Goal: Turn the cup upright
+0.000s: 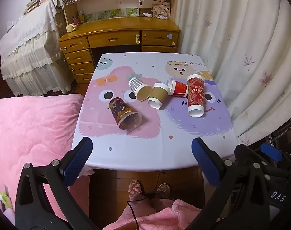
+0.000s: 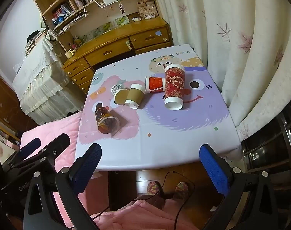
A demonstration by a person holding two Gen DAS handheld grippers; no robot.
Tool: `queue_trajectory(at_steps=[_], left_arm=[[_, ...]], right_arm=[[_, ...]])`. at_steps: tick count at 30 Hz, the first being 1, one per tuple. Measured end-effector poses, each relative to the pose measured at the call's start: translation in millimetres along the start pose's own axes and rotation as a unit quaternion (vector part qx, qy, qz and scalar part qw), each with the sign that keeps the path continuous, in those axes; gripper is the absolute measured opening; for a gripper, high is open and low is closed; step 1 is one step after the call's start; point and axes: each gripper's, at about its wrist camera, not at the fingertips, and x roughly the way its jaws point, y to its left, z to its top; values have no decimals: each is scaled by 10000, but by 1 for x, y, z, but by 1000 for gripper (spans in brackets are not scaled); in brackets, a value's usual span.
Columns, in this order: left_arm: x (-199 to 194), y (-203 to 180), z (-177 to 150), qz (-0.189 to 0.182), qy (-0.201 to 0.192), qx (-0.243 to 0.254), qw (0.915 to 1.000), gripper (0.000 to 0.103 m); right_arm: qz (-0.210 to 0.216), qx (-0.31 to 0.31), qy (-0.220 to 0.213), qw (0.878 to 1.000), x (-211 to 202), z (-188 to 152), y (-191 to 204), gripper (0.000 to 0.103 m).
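Left wrist view is showing you nothing flipped yet: five cups are lying on their sides around the table centre, twelve o'clock from your left gripper and right gripper, both hanging spread wide and empty.

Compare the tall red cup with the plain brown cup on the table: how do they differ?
The tall red cup is longer and patterned with gold lettering; the brown cup is shorter and plain. The red cup lies nearer the curtain, the brown one mid-table. Both lie on their sides, white rims toward the camera.
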Motion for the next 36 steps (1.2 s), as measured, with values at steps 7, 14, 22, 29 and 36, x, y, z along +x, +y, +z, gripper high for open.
queue_trajectory(at_steps=[7,14,22,29,36], left_arm=[[0,0,0,24,-22,20,10000,102],[0,0,0,41,-27,29,10000,102],[0,0,0,48,-35,40,10000,102],[0,0,0,56,-44,46,10000,102],[1,-7,12,48,-66,48,10000,102]], right_arm=[[-9,-8,-9,10000,0,1,2,103],[-15,-15,-13,10000,-1,2,2,103],[-36,-16,-9,10000,-1,3,3,103],[-41,-28,-13,10000,-1,4,3,103],[-42,-26,-20,10000,-3,7,2,103]])
